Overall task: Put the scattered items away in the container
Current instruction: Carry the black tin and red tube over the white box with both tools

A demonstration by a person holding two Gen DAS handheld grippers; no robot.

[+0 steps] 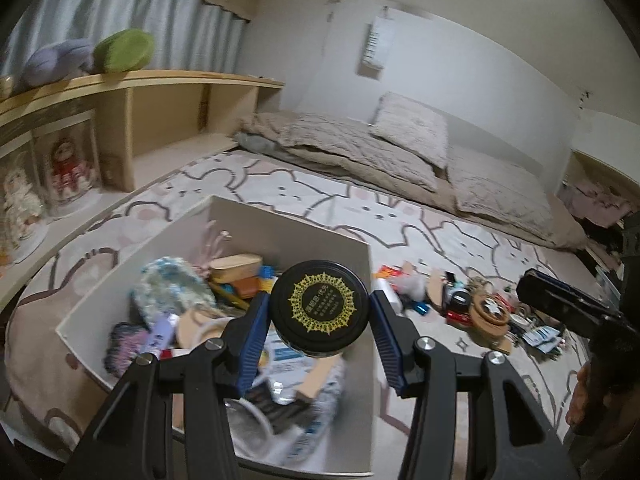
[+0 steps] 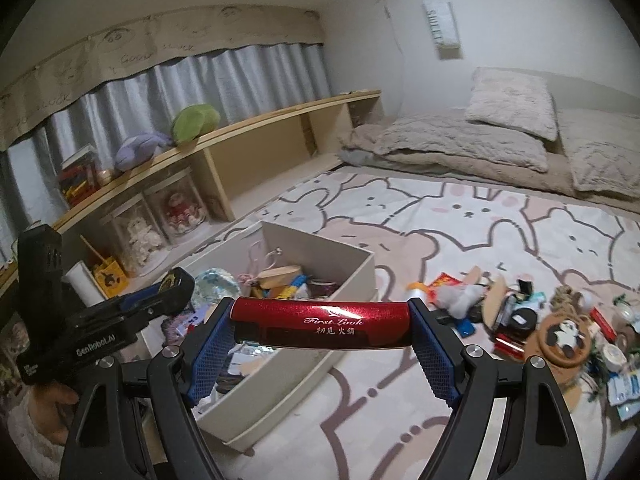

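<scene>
Left wrist view: patterned rug (image 1: pixel 320 200) across a bedroom floor, bedding (image 1: pixel 400 152) along the far wall, shelf (image 1: pixel 160 92) at the left. White box (image 1: pixel 362 392) in the foreground, already heaped with odds and ends. Remaining clutter (image 1: pixel 480 304) strewn on the rug just beyond the box's right side. Above the box's open top, black jar (image 1: pixel 319 309) with a gold-printed lid, clamped between the blue pads of the left gripper (image 1: pixel 318 320), lid toward the camera.

Right wrist view: same box (image 2: pixel 280 372) lower left of centre, pile (image 2: pixel 520 312) at the right. Red case (image 2: pixel 320 322) lettered "First Look", gripped end to end by the right gripper (image 2: pixel 320 340), jaws moderately wide around its length, hanging over the box's near right edge.

Step in hand, by the look of it: carrying two picked items to the box, drop not yet made. Next move calls for bringing each item squarely over the opening, lowering a little, then spreading the jaws, jar likely first since already over the heap; care needed against a roll off the mound inside.
</scene>
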